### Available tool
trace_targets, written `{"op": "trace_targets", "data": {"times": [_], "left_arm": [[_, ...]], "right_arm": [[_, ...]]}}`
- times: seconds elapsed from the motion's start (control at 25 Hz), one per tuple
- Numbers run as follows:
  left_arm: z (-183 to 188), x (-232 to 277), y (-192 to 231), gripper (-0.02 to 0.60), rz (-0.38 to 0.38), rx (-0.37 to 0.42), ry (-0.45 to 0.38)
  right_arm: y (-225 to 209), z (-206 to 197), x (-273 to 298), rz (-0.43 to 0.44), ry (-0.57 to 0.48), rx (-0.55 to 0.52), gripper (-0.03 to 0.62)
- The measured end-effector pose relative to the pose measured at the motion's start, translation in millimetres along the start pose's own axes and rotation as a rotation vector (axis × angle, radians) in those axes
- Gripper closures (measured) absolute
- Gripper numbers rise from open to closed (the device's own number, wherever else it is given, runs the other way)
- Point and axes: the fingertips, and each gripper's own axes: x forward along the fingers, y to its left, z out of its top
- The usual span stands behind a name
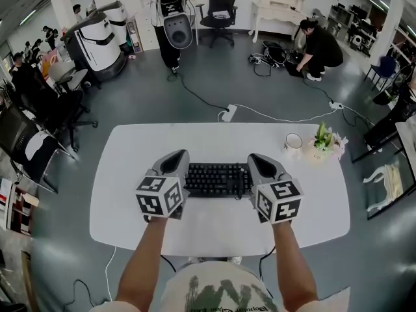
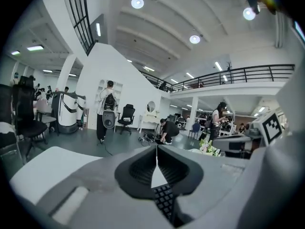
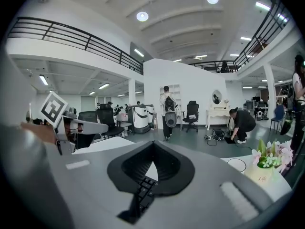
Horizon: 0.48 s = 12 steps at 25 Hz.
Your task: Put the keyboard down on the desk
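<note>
White desk, black keyboard, cup, flowers

Bright, even illumination throughout, from round ceiling lights and strip lamps high above the desk. Shadows soft and faint. Pale sheen on the floor beyond the desk. Desk top near white, slightly washed out. Strong fisheye bending toward all edges of the head view. Black corners round both gripper views. Close foreground there soft, background beyond the desk sharp.
</note>
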Motion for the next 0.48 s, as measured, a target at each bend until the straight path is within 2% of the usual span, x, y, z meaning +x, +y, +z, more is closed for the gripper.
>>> {"op": "trace_targets", "data": {"times": [0.2,0.48], "left_arm": [[-4.3,-1.4,-6.5,0.578,-0.011,0.068,0.01],[-5.9,-4.9,-9.4,0.578,-0.018,0.068,0.008]], "right_arm": [[3.4,5.0,-1.7,0.003,-0.007,-0.032,0.597],[7.9,4.3,-3.2,0.003,-0.015,-0.029,0.597]]}}
